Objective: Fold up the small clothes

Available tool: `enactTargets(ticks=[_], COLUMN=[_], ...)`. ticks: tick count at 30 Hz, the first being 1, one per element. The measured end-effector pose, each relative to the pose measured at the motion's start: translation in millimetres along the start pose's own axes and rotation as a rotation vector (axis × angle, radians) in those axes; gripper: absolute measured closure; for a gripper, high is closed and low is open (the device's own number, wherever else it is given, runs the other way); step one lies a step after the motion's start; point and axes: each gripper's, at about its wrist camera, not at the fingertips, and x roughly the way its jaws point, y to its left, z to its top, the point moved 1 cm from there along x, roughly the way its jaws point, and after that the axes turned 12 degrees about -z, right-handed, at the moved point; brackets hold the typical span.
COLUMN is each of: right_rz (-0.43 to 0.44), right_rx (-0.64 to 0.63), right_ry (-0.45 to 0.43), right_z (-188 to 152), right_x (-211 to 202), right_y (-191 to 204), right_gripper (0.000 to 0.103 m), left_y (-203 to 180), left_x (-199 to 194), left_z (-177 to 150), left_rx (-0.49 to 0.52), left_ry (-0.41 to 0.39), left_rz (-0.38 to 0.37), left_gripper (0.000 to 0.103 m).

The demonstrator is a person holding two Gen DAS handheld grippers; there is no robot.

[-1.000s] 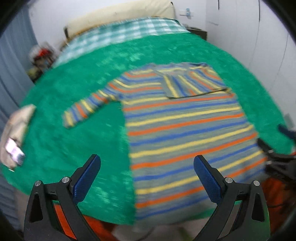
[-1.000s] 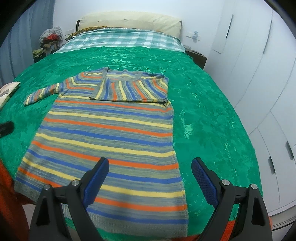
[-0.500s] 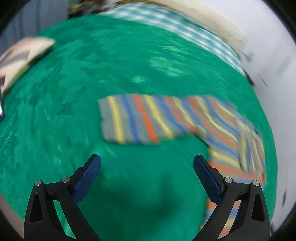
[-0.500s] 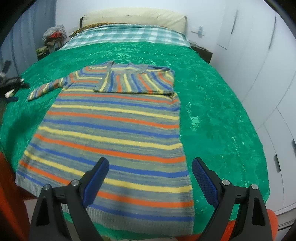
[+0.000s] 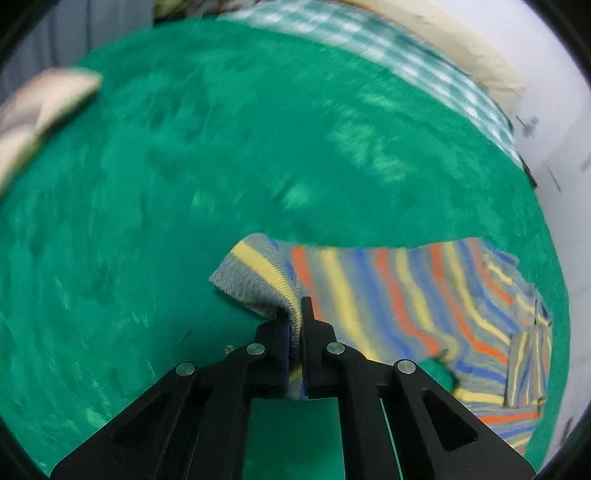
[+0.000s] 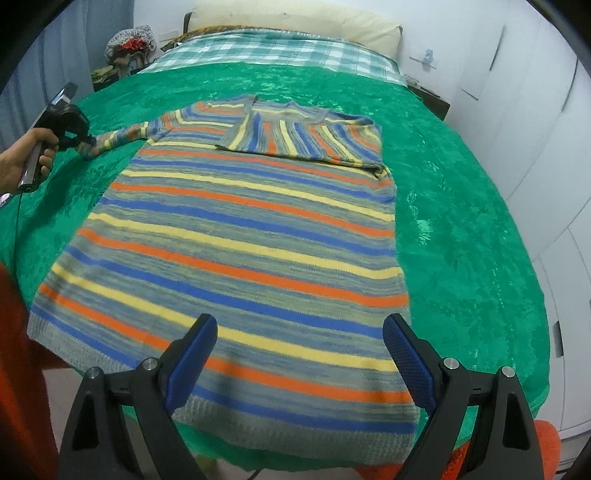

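Note:
A striped sweater (image 6: 251,236) in grey, blue, orange and yellow lies flat on the green bedspread (image 6: 461,236), its right sleeve folded across the chest. Its left sleeve (image 5: 369,288) stretches out to the side. My left gripper (image 5: 295,325) is shut on the grey cuff of that sleeve, the knit pinched between its pads. From the right wrist view, the left gripper (image 6: 86,142) shows at the far left, held by a hand. My right gripper (image 6: 299,354) hangs open above the sweater's hem, nothing between its fingers.
A checked sheet (image 6: 280,51) and a cream pillow (image 6: 295,18) lie at the head of the bed. A folded pale cloth (image 5: 40,107) rests near the left edge. White wardrobe doors (image 6: 546,140) stand on the right. Orange fabric (image 6: 18,369) hangs below the bed's foot.
My left gripper swung left from the sweater's body to the sleeve end and closed on the cuff. The right gripper sank slightly and stayed open.

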Motion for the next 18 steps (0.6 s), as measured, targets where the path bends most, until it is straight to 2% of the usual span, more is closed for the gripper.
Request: enactTargets(ticks=[2, 4, 7, 11, 14, 15, 16, 18], right_rz=[0.011, 0.022, 0.035, 0.027, 0.033, 0.033, 0.035, 0.038], right_rx=[0.015, 0.026, 0.041, 0.046, 0.053, 0.054, 0.052, 0.052], right_ry=[-0.002, 0.003, 0.011, 0.013, 0.015, 0.016, 0.016, 0.015], right_z=[-1, -1, -4, -7, -10, -11, -13, -15], right_x=[1, 3, 7, 7, 10, 10, 10, 10], right_y=[-3, -5, -8, -12, -15, -15, -16, -17], right_gripper=[0.013, 0.013, 0.012, 0.013, 0.013, 0.013, 0.013, 0.013], left_y=[-35, -89, -171, -267, -317, -327, -337, -344], left_x=[-14, -28, -36, -27, -9, -1, 14, 31], left_z=[6, 10, 4, -20, -47, -56, -69, -81], left_rx=[0.113, 0.252, 0.416, 0.569, 0.664, 0.689, 0.701, 0.689], left_ry=[-0.023, -0.031, -0.025, 0.014, 0.045, 0.071, 0.151, 0.257], left_rz=[0.022, -0.006, -0.105, -0.228, -0.285, -0.329, -0.389, -0.414], left_gripper=[0.1, 0.1, 0.1, 0.1, 0.099, 0.09, 0.064, 0.027])
